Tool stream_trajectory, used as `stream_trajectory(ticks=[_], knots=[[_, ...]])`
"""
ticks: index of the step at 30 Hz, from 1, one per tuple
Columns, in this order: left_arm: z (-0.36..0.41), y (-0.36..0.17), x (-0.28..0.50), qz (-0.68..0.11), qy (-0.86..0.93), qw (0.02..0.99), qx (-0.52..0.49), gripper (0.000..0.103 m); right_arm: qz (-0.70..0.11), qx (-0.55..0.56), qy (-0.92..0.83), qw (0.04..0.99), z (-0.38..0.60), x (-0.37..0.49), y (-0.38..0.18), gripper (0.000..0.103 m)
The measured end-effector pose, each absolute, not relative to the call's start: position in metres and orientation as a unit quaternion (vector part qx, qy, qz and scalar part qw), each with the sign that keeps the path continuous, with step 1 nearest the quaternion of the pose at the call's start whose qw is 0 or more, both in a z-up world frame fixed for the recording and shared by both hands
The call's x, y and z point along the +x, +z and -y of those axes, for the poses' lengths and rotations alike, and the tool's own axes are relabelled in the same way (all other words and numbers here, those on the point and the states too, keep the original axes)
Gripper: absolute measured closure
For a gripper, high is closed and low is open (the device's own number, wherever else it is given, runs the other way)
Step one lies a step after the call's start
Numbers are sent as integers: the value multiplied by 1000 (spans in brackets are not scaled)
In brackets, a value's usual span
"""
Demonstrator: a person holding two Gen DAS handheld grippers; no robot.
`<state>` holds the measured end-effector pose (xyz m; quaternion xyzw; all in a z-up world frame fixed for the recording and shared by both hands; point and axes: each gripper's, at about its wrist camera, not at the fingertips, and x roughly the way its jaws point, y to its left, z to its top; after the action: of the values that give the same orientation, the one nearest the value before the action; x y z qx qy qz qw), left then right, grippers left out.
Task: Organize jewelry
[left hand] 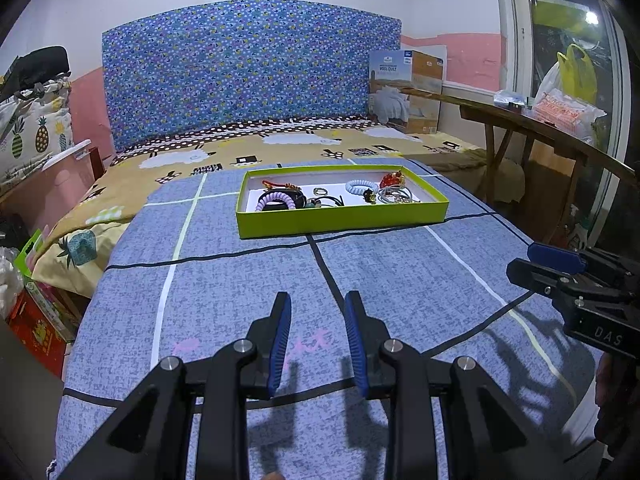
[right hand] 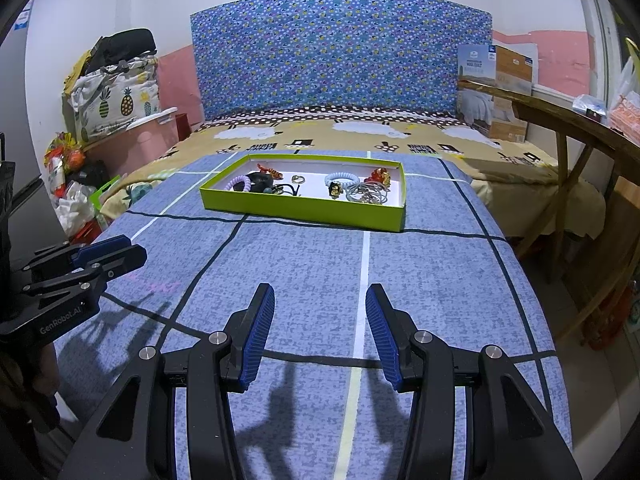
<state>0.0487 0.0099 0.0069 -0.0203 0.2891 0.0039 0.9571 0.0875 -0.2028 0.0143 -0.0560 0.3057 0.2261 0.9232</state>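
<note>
A shallow lime-green box (left hand: 340, 220) (right hand: 304, 209) with a white floor lies on the blue checked bedspread. Inside it sit a lilac coil hair tie (left hand: 273, 201) (right hand: 236, 182), a pale blue coil tie (left hand: 357, 187) (right hand: 341, 178), a red ornament (left hand: 392, 179) (right hand: 380, 176), a small ring (left hand: 320, 191) (right hand: 298, 179), silver bangles (left hand: 394, 196) (right hand: 368, 194) and dark hair bands. My left gripper (left hand: 318, 308) hovers well short of the box, open, nothing between its blue pads. My right gripper (right hand: 320, 300) hangs beside it, also open and empty.
A blue patterned headboard (left hand: 248, 68) stands at the far end. A cardboard quilt box (left hand: 408, 88) rests at the bed's back right corner. A wooden bench (right hand: 580, 124) with bags runs along the right side. Bags and clutter (right hand: 76, 184) pile up at the left.
</note>
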Motion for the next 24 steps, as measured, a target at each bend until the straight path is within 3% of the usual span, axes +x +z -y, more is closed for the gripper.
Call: stream_trajectory(ticks=[24], knots=[[-12,4,43,-290,9,957,-18,74,-306,-57,227,923,199,86,14,55]])
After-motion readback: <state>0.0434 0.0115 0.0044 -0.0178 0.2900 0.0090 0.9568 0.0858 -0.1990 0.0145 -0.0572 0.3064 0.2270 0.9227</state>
